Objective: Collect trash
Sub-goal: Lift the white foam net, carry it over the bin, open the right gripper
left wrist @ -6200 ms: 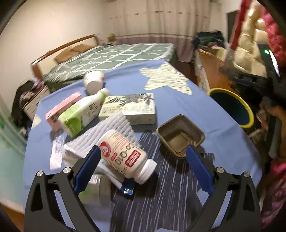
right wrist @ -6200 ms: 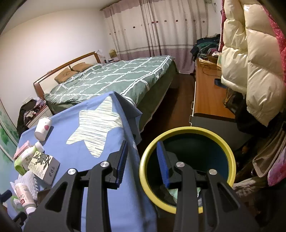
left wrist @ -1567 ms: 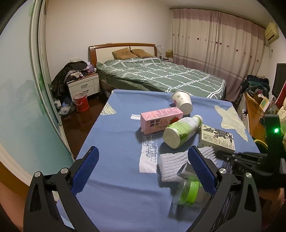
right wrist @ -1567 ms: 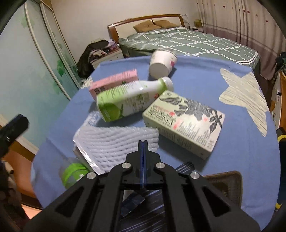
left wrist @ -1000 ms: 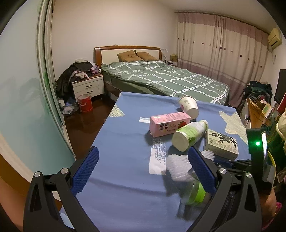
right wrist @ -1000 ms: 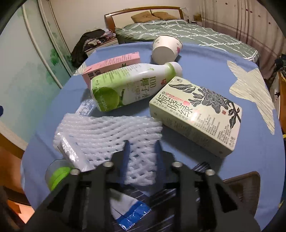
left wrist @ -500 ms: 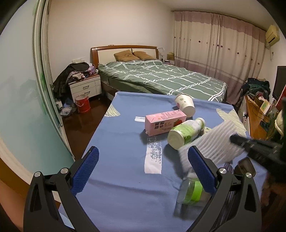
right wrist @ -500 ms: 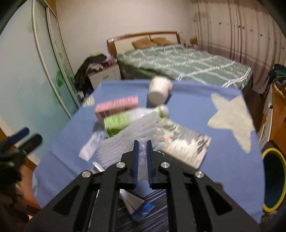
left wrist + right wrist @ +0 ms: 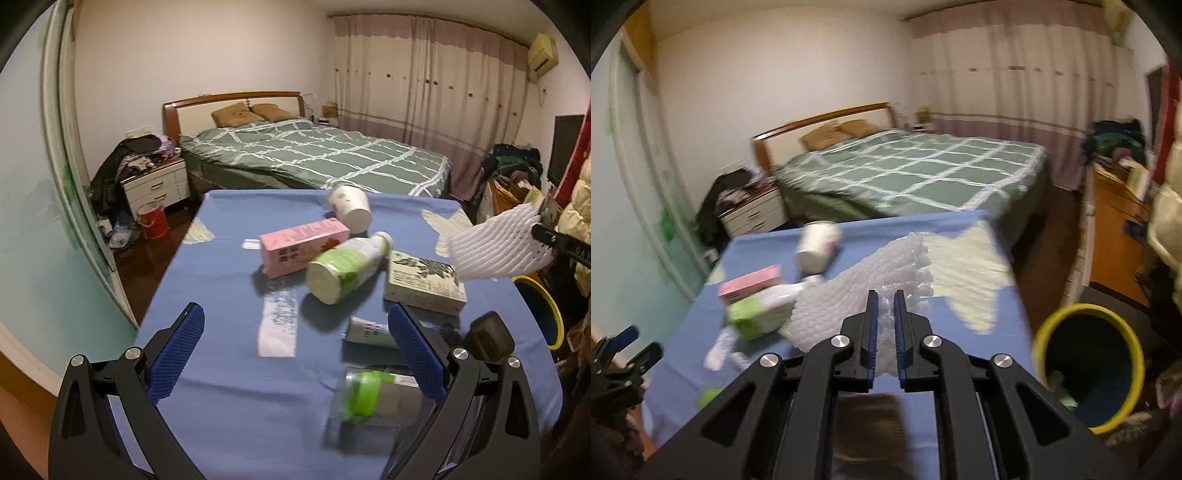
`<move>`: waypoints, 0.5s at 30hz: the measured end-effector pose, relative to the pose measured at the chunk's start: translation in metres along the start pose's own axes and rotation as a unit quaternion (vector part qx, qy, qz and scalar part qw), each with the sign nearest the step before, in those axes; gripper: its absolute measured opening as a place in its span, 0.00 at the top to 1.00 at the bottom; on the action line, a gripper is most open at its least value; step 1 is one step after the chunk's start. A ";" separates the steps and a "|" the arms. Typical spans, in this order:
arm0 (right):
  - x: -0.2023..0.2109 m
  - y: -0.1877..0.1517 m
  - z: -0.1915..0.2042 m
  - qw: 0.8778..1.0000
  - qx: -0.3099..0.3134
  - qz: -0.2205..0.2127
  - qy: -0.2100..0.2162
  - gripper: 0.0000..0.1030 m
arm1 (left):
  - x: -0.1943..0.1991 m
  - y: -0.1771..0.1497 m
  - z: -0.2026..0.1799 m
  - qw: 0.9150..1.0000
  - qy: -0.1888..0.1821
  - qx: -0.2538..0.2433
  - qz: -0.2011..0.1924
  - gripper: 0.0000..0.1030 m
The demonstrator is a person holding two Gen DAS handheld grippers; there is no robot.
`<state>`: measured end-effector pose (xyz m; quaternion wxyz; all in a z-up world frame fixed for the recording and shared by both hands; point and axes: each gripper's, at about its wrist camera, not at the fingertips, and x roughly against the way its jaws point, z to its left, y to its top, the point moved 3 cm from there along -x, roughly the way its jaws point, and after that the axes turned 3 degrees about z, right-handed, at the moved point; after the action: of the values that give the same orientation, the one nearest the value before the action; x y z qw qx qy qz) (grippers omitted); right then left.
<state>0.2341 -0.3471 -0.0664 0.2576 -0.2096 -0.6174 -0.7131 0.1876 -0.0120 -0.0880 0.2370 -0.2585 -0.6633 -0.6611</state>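
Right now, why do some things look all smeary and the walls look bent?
Right wrist view: nearly everything is streaked by motion blur, like the white paper cup and the yellow-rimmed bin; only the right tongs, shut on the white foam net sleeve, look sharp. Left wrist view: mostly crisper, though the green-lidded clear jar is smeared. Both views: the fisheye lens bends the walls.

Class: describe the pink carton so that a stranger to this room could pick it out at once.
Find the blue-clothed table at the foot of the green bed. Near its middle lies the pink carton, on its side between a tipped white cup and a green-and-white bottle. It is the only pink box there.
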 end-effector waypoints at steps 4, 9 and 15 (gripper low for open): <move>0.004 -0.003 -0.055 0.998 -0.040 -0.002 -0.053 0.92 | -0.007 0.000 -0.021 1.000 -0.015 -0.017 0.008 0.05; 0.005 -0.017 -0.136 0.987 -0.100 0.007 -0.124 0.92 | -0.016 0.000 -0.046 0.999 -0.033 -0.037 0.019 0.05; -0.001 -0.039 -0.205 0.971 -0.152 0.026 -0.182 0.91 | -0.025 -0.002 -0.065 0.997 -0.045 -0.053 0.032 0.05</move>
<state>0.2149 -0.5453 -0.1275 0.1249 -0.3883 -0.5327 -0.7415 0.2034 -0.0775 -0.1052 0.2142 -0.3213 -0.6286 -0.6751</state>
